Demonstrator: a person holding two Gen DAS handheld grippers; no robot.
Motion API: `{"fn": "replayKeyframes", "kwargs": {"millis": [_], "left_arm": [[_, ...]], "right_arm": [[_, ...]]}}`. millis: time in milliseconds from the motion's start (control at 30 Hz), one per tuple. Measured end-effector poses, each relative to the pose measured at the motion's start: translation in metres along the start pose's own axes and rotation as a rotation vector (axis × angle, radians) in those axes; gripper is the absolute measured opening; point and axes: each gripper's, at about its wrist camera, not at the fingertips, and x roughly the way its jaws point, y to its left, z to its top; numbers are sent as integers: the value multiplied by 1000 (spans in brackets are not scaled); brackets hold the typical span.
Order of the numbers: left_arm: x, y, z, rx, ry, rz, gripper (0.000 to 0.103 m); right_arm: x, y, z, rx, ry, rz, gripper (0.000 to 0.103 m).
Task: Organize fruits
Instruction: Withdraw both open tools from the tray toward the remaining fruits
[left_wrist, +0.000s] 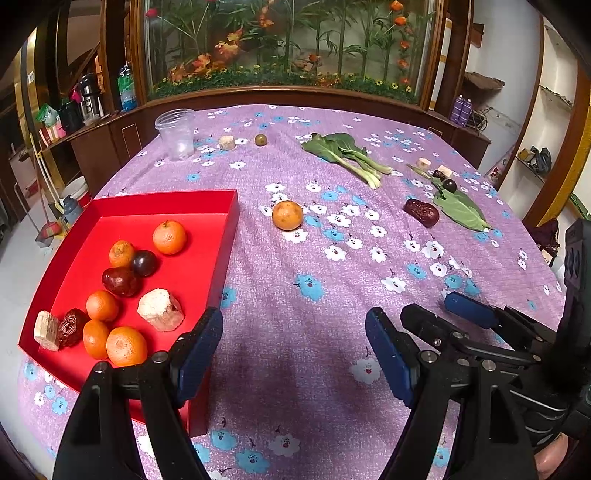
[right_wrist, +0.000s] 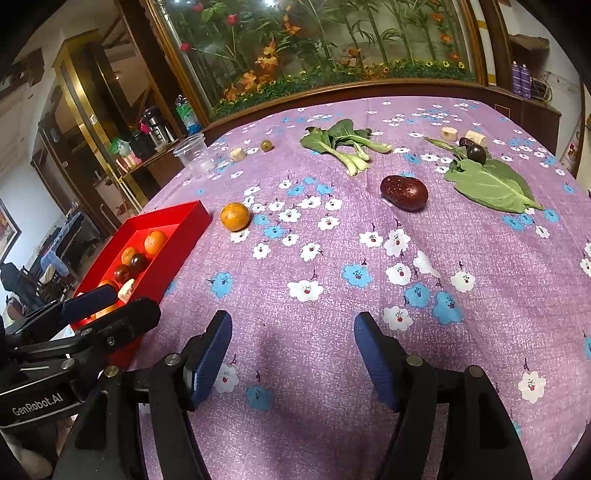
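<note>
A red tray (left_wrist: 162, 201) at the table's left holds several oranges, dark fruits and pale cut chunks; it also shows in the right wrist view (right_wrist: 173, 218). A loose orange (left_wrist: 287, 215) (right_wrist: 235, 216) lies on the cloth right of the tray. A large dark red fruit (left_wrist: 421, 212) (right_wrist: 404, 192) lies further right. A small dark plum (left_wrist: 449, 185) (right_wrist: 476, 153) sits by a leaf. A small green fruit (left_wrist: 260, 139) (right_wrist: 266, 145) lies at the back. My left gripper (left_wrist: 293, 350) is open and empty by the tray's near corner. My right gripper (right_wrist: 292, 354) is open and empty over bare cloth.
A clear plastic cup (left_wrist: 176, 133) stands at the back left. Bok choy (left_wrist: 347, 153) and a flat leaf (right_wrist: 491, 184) lie at the back right, with pale cut chunks (right_wrist: 475, 137) near them. A planted glass case (left_wrist: 288, 48) stands behind the table.
</note>
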Motion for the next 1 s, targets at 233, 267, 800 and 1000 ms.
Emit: {"fn": "replayKeyframes", "kwargs": {"millis": [233,267,800,1000], "left_arm": [[2,2,-1,-9,11,-6,79],[2,2,-1,-10,13,-8,79],[14,11,-5,-68,85,-132,81],[14,12,-4,-86,94,-213,81]], "right_arm": [[0,0,0,-1,-1,-1,74],[-1,0,0,-2,-2,-2,74],[-4,-2,1,5,-21,-16,78],[-20,-20,13,-15,-67,-62,78]]}}
